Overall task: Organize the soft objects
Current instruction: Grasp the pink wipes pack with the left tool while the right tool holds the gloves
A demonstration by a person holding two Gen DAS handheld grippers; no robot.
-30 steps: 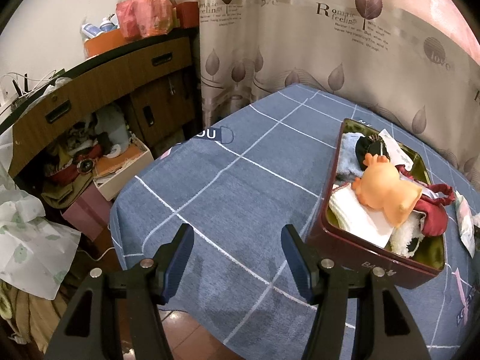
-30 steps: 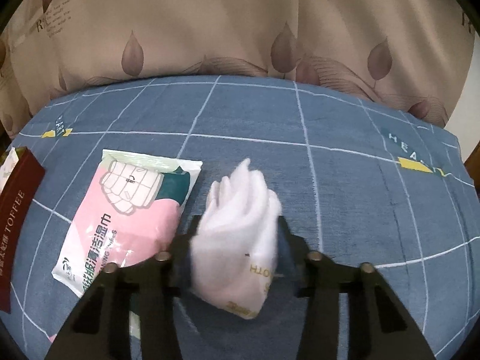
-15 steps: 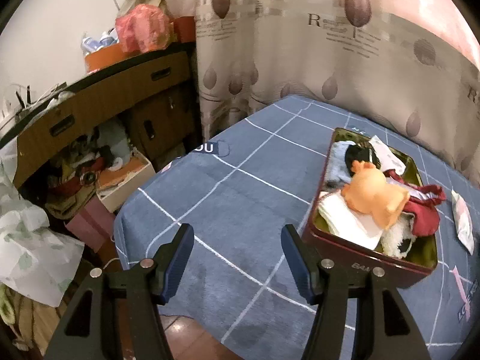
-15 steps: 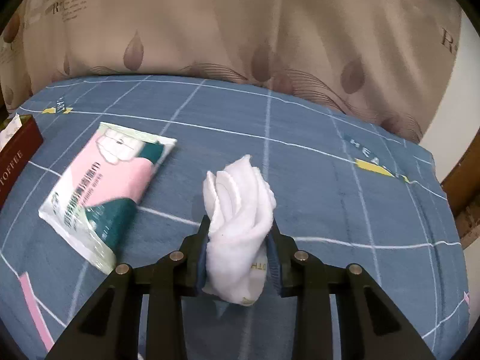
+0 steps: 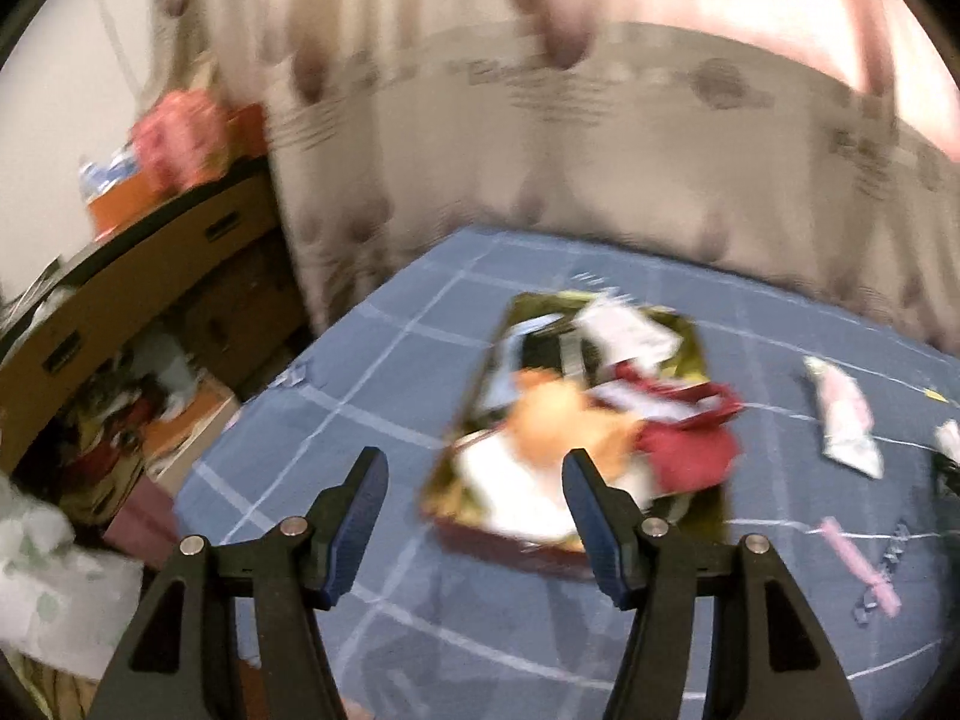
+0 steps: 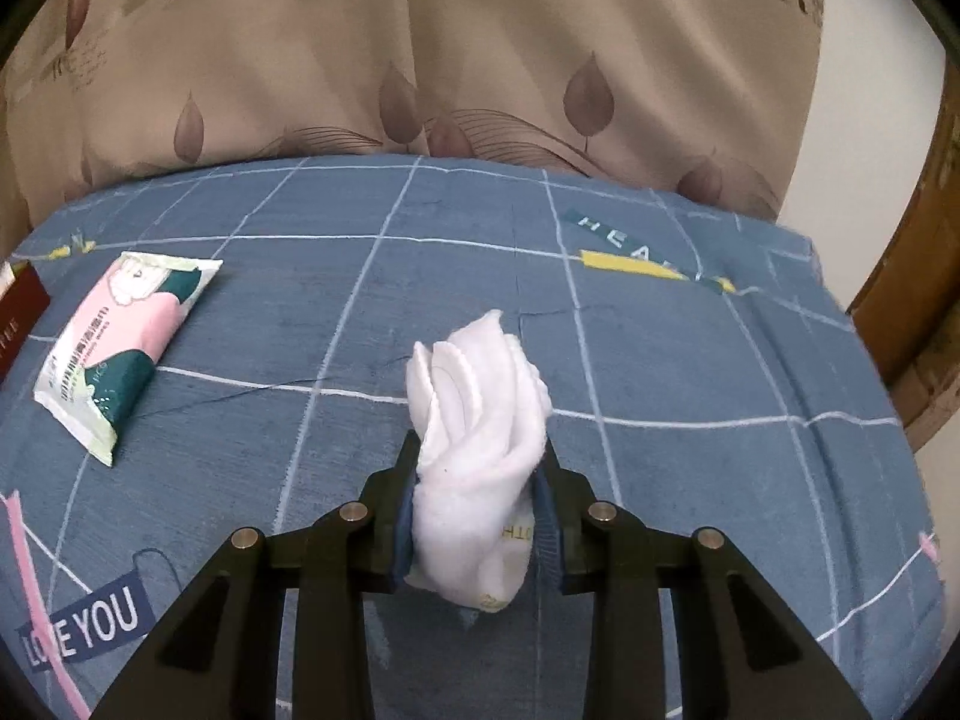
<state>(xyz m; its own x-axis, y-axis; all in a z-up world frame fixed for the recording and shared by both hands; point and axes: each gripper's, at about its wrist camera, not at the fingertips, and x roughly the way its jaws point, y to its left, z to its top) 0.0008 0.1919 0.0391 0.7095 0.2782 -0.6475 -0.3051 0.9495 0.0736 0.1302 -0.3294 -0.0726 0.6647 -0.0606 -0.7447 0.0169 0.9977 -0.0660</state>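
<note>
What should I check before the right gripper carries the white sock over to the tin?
1. Grip on the white sock: ok. The right gripper has its pads pressed on both sides of it.
2. Sock clear of the blue tablecloth: cannot tell; its lower end hangs below the jaws.
3. Left gripper free: ok, open with nothing between its fingers.
4. Room in the tin: not ok. The orange plush toy, a red cloth and white items already heap over it.
5. Wipes pack out of the way: ok, lying flat, apart from the sock.
6. Left view sharpness: not ok, motion-blurred.
</note>
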